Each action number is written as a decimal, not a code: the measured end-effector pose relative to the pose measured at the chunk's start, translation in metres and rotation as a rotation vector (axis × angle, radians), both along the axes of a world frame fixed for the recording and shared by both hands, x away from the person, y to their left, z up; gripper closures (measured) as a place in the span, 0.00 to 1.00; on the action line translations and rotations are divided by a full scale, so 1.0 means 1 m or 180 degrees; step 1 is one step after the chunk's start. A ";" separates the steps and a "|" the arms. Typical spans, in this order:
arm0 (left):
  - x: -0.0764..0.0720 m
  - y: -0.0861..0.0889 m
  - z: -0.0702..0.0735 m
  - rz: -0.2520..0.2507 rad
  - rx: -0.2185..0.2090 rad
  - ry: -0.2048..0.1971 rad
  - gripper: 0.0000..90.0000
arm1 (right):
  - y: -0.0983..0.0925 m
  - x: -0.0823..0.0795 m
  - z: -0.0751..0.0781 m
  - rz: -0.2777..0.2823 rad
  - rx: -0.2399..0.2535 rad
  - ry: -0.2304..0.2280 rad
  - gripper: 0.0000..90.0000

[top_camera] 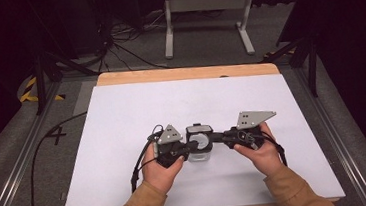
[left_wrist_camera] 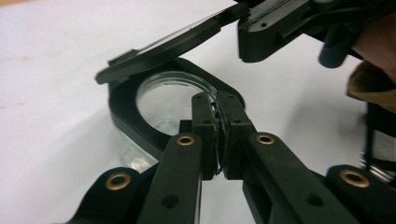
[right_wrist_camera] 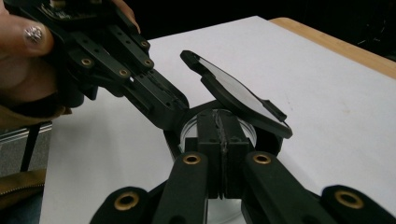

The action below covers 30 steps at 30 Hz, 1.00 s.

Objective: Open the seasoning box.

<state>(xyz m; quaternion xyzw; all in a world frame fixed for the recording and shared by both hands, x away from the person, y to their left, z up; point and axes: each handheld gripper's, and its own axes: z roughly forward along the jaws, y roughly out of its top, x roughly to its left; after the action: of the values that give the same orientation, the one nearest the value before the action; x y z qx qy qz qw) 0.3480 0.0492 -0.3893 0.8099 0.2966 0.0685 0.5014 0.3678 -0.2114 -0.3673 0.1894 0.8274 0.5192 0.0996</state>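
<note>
A small clear container (top_camera: 199, 156) with a black square collar (left_wrist_camera: 122, 109) stands on the white sheet near the table's front. Its flat hinged lid (left_wrist_camera: 163, 44) is tilted up above the round mouth, and in the right gripper view this lid (right_wrist_camera: 233, 91) slants across. My left gripper (left_wrist_camera: 217, 100) is shut, its tips pinching the collar's near edge. From the other side, my right gripper (right_wrist_camera: 219, 116) is shut with its tips at the lid's edge. In the high view the left gripper (top_camera: 184, 150) and right gripper (top_camera: 217, 137) flank the container.
A white sheet (top_camera: 122, 118) covers the table, with a wooden strip (top_camera: 183, 73) along the far edge. Cables (top_camera: 137, 169) trail from the left gripper toward the front. A white metal stand (top_camera: 208, 10) is on the floor beyond the table.
</note>
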 end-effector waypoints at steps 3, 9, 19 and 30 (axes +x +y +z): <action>0.001 -0.002 -0.005 0.0003 0.0048 0.0006 0.96 | 0.000 0.002 0.002 -0.0022 0.0069 -0.0027 1.00; 0.002 -0.003 -0.007 0.0001 0.0070 -0.0064 0.97 | -0.001 0.006 0.008 -0.0081 0.0172 -0.0078 1.00; 0.006 -0.006 -0.012 -0.0003 0.0029 -0.0094 0.99 | 0.007 0.021 0.013 -0.0127 0.0268 -0.0047 1.00; 0.007 -0.006 -0.012 -0.0037 0.0054 -0.0115 1.00 | 0.016 0.038 0.014 -0.0336 0.0233 -0.0055 1.00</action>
<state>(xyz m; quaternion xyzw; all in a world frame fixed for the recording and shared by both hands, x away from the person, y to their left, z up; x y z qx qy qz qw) 0.3548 0.0433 -0.4014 0.8144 0.2823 0.0827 0.5002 0.4055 -0.1956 -0.3536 0.2318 0.7959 0.5447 0.1269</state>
